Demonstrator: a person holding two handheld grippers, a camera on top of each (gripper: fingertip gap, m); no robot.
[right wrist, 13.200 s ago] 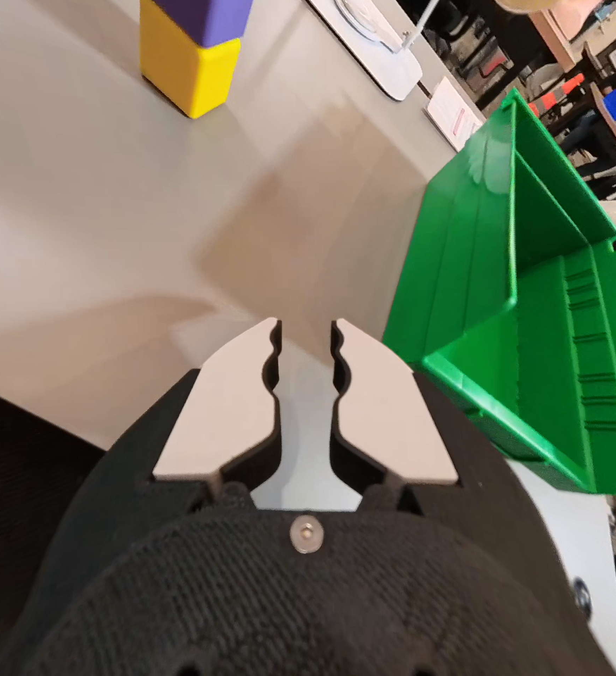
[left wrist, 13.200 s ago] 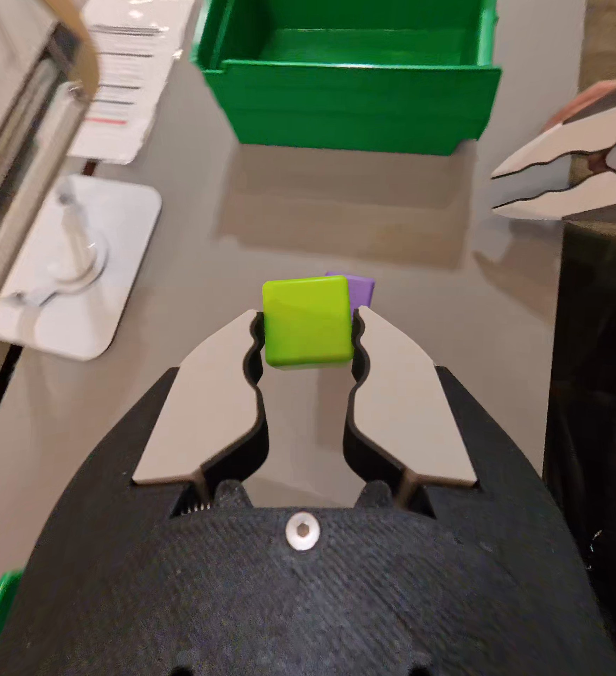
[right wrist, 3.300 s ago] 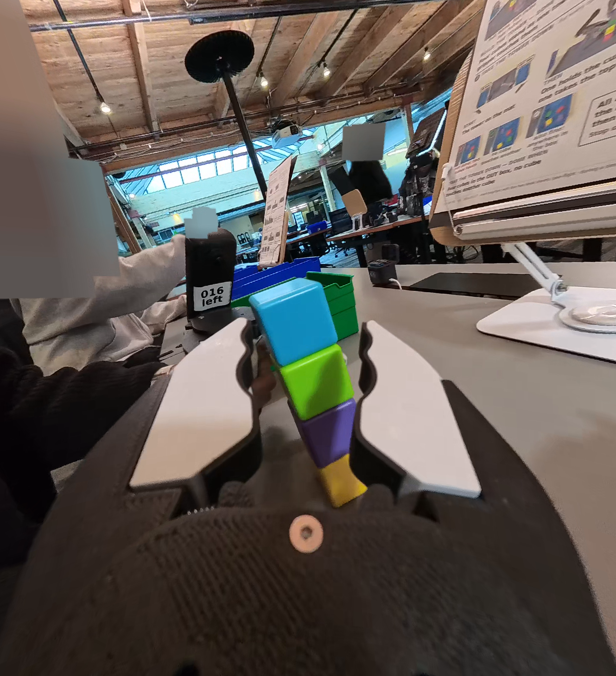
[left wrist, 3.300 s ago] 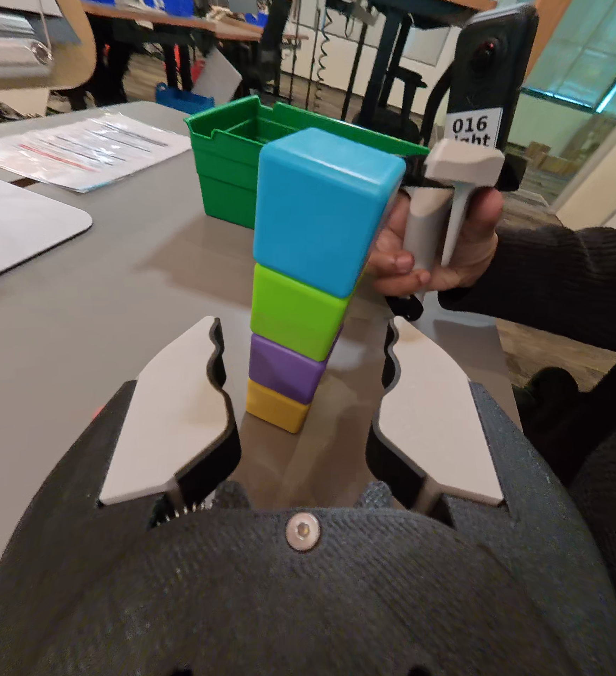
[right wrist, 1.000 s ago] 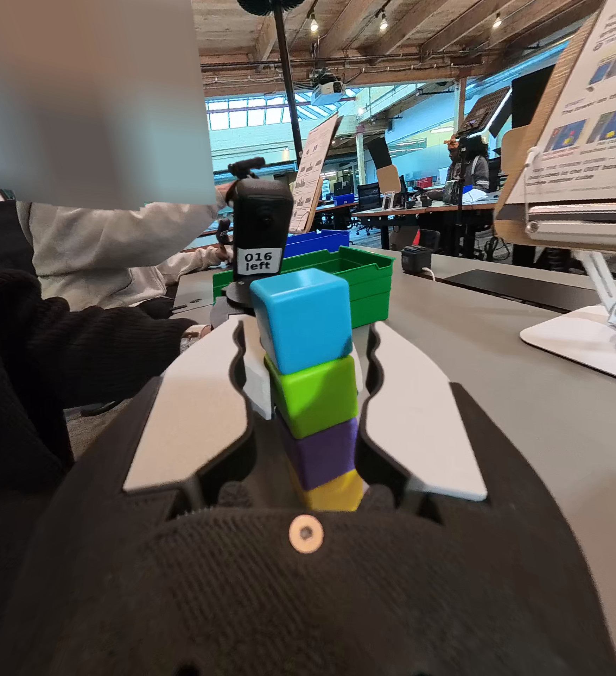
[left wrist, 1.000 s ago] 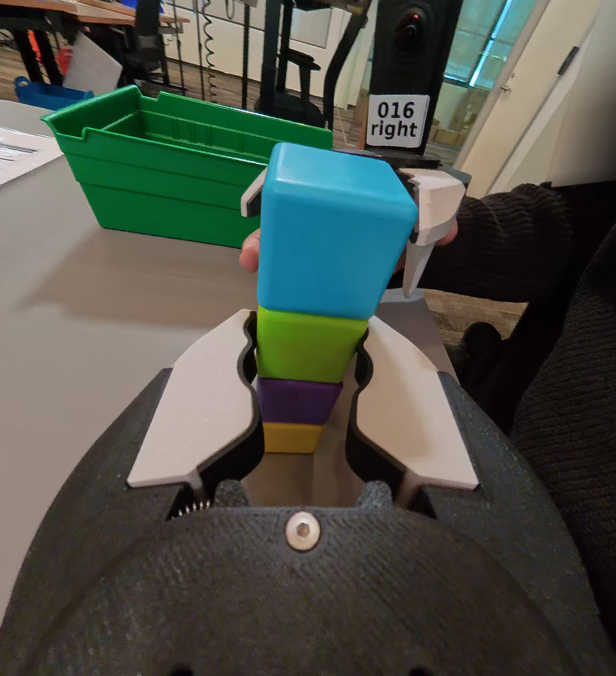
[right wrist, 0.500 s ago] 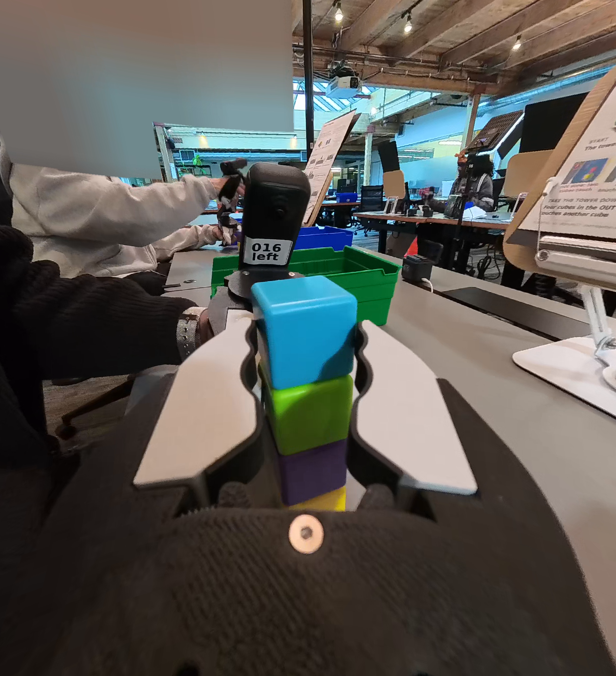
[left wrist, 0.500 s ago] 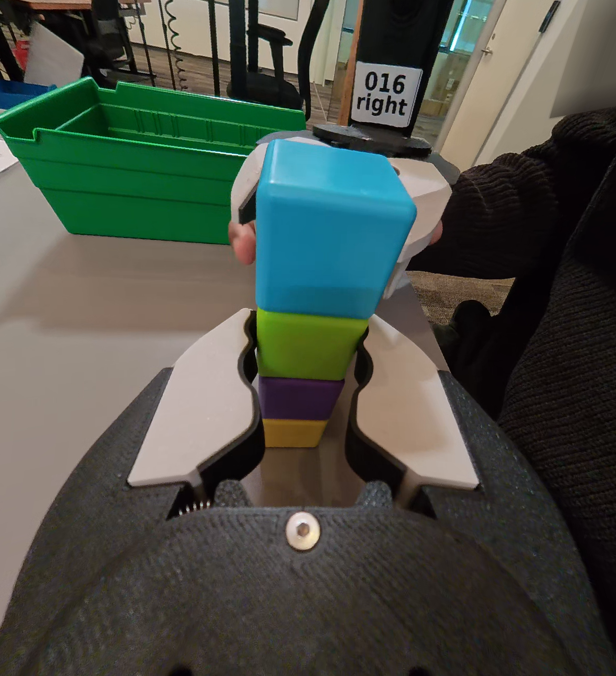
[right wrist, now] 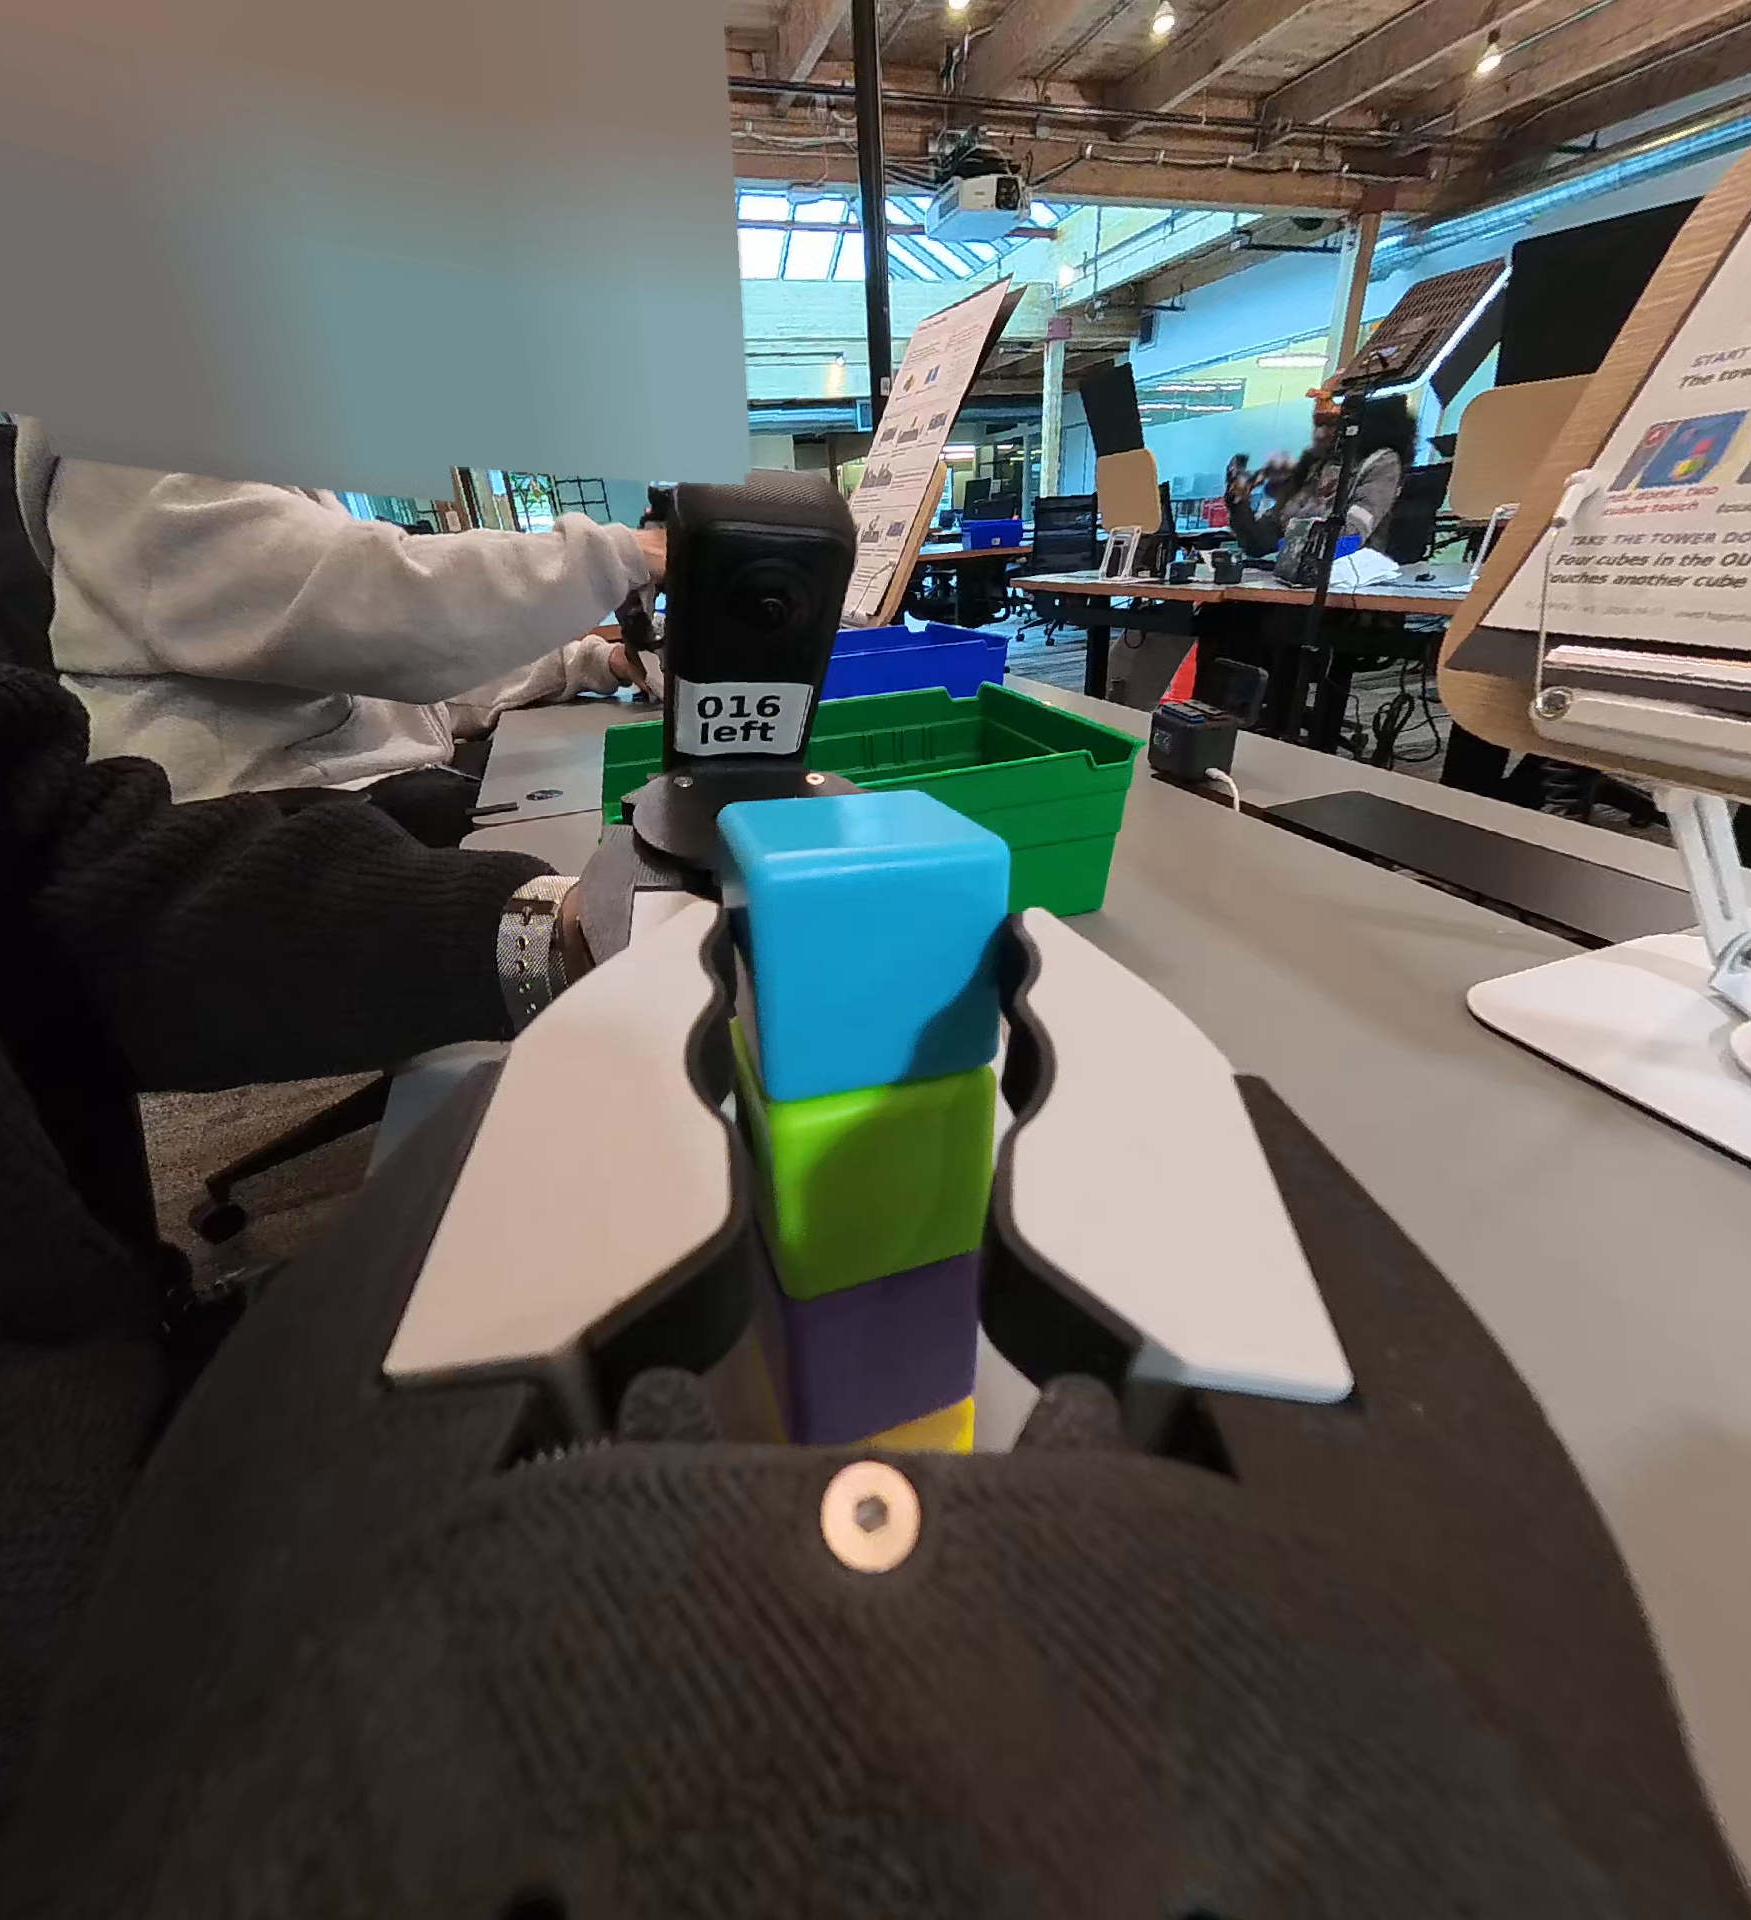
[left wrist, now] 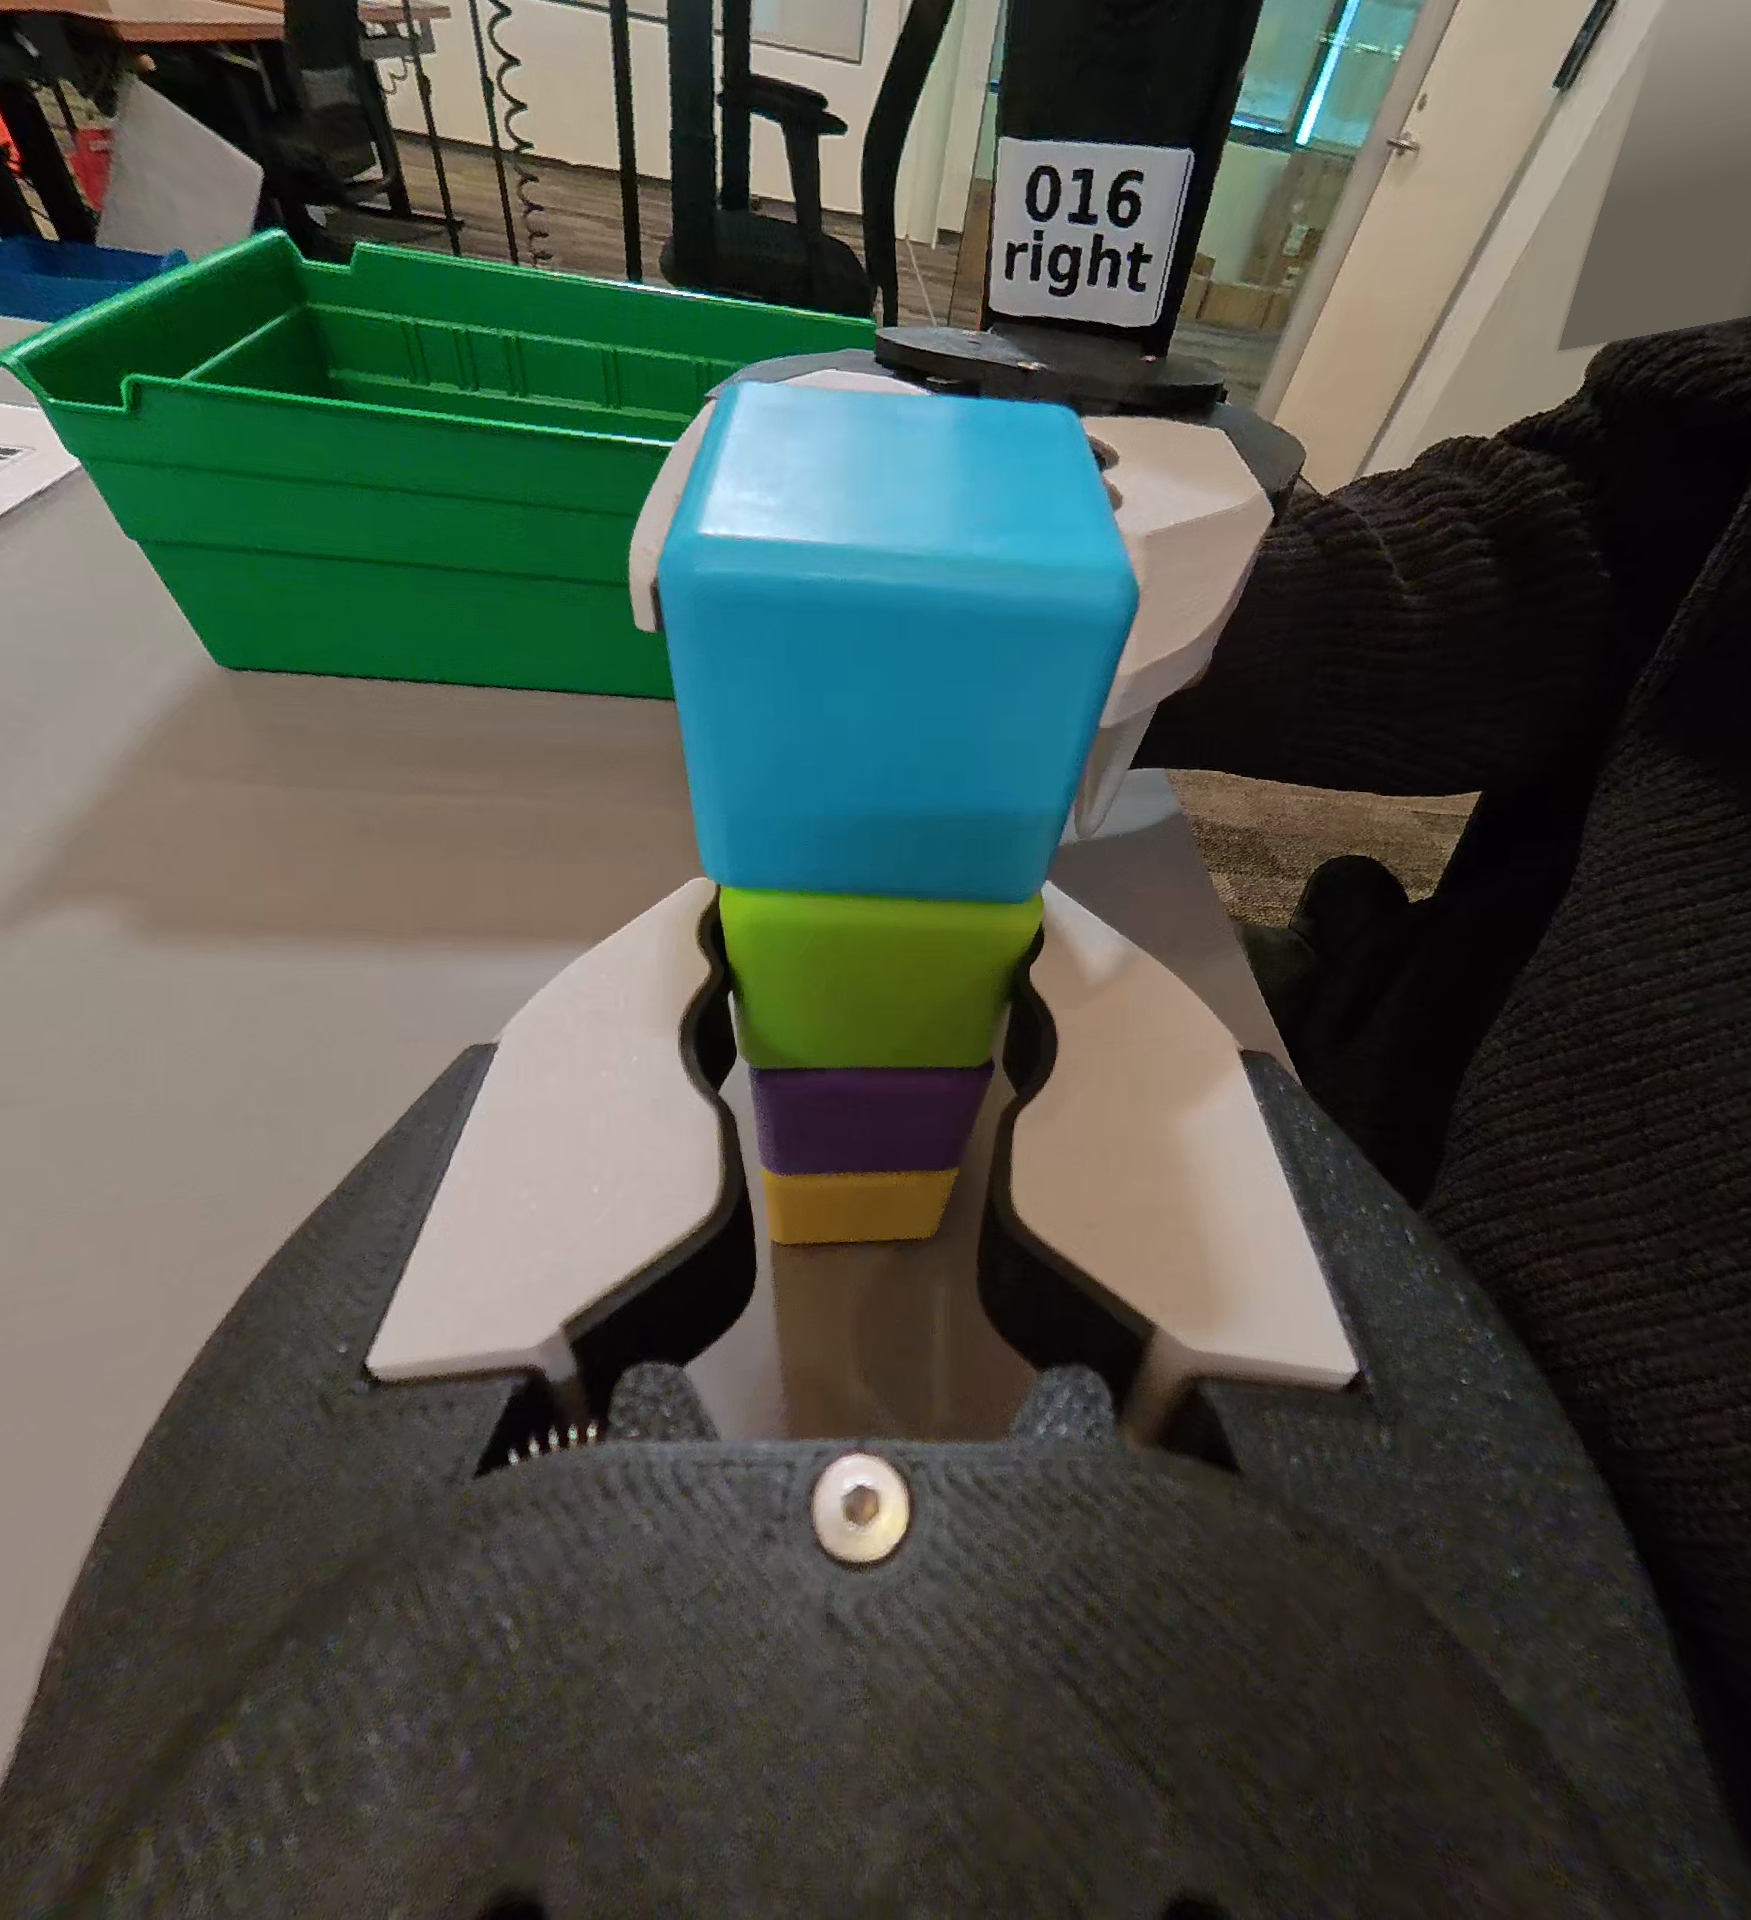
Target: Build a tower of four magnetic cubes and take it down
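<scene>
A four-cube tower stands on the grey counter [left wrist: 227,935]: a yellow cube [left wrist: 858,1205] at the bottom, a purple cube [left wrist: 866,1117] on it, then a green cube [left wrist: 876,982], and a blue cube [left wrist: 892,665] on top.

The left gripper [left wrist: 873,966] has its jaws closed on the green cube, one finger pressed to each side. The right gripper [right wrist: 866,987] comes from the opposite side, its jaws clamped on the blue cube; in the left wrist view its white fingers [left wrist: 1172,561] show on both sides of that cube.

Each gripper carries a black camera with a white label, and dark knitted sleeves [left wrist: 1473,623] reach to both.

Behind the tower sits an empty green bin [left wrist: 383,499], apart from the cubes. A white stand base [right wrist: 1629,1029] lies on the counter at the right of the right wrist view, carrying a board with a printed sheet [right wrist: 1702,447]. A person in a light grey sleeve [right wrist: 310,613] sits beyond.
</scene>
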